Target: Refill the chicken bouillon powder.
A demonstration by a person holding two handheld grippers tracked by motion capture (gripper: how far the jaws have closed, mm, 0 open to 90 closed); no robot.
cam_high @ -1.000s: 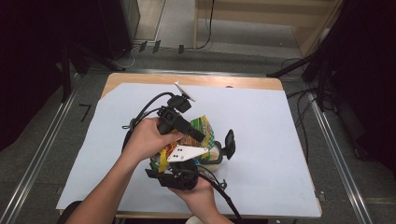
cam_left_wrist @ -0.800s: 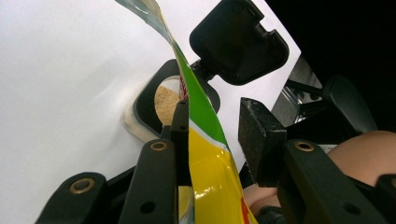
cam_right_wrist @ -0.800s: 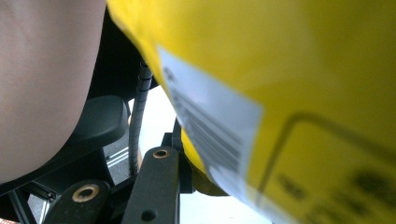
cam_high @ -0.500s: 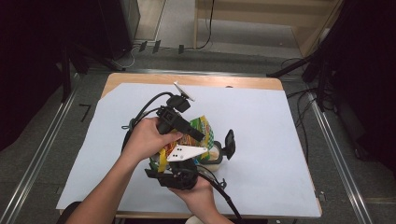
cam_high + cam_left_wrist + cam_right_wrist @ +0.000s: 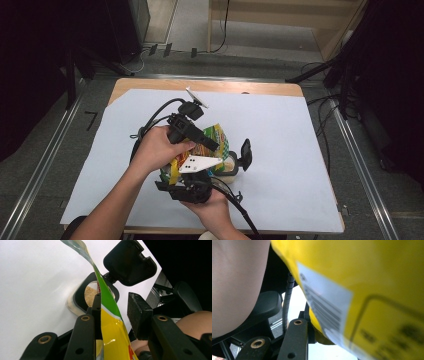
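A yellow and green snack bag [image 5: 216,136] hangs tilted over a small pale container [image 5: 229,169] with beige grains inside; its black lid [image 5: 245,152] is flipped up. My left gripper [image 5: 207,145] comes in from the upper left and is shut on the bag's top. In the left gripper view the bag [image 5: 110,327] lies between the jaws of that gripper [image 5: 112,305], above the open container [image 5: 90,293] and lid [image 5: 130,262]. My right gripper [image 5: 197,169] grips the bag from below. In its own view the bag [image 5: 362,277] hides one jaw of that gripper [image 5: 329,322].
A white sheet [image 5: 285,135] covers the wooden table [image 5: 215,85]. Black cables [image 5: 150,120] loop at the left of the grippers. The person's left hand [image 5: 237,277] is close beside the bag. Dark cabinets and metal rails flank the table.
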